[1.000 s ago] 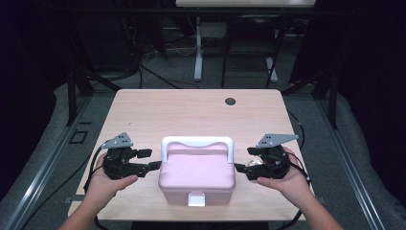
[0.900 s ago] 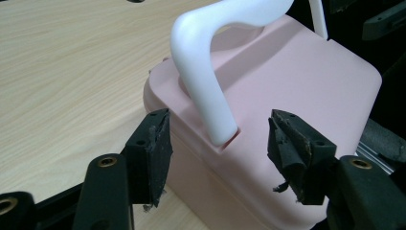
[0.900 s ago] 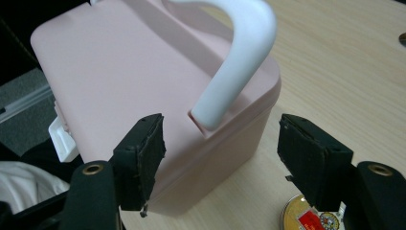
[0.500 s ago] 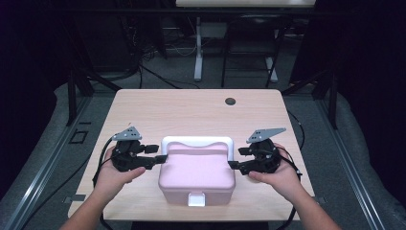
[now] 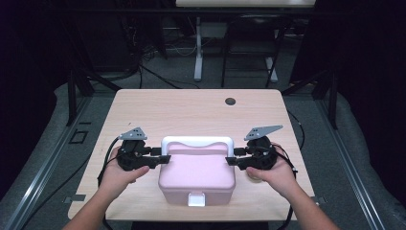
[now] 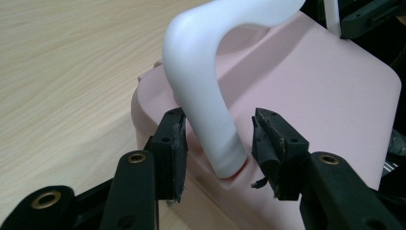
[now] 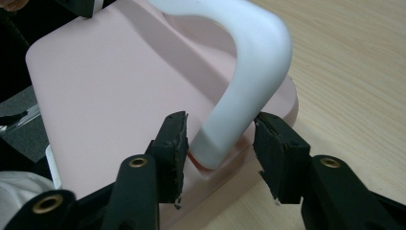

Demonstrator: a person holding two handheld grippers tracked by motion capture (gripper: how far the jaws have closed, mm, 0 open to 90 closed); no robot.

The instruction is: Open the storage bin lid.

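A pink box (image 5: pixel 196 175) with a white handle (image 5: pixel 196 141) sits near the front edge of the wooden table (image 5: pixel 191 110). My left gripper (image 5: pixel 163 158) is at the box's left side. In the left gripper view it (image 6: pixel 218 143) is open, its jaws either side of the handle's foot (image 6: pixel 210 124) where it meets the pink lid (image 6: pixel 325 96), with gaps on both sides. My right gripper (image 5: pixel 231 160) mirrors it at the right side. In the right gripper view it (image 7: pixel 220 141) is open around the other handle foot (image 7: pixel 239 96) above the lid (image 7: pixel 119 96).
A white latch (image 5: pixel 196 200) is on the box's front face. A small black round disc (image 5: pixel 230 101) lies near the table's far edge. Bare wood stretches behind the box. Dark floor, cables and stand legs lie beyond the table.
Both grippers have moved inward from beside the box until their jaws straddle the two ends of the handle. The box has stayed in place.
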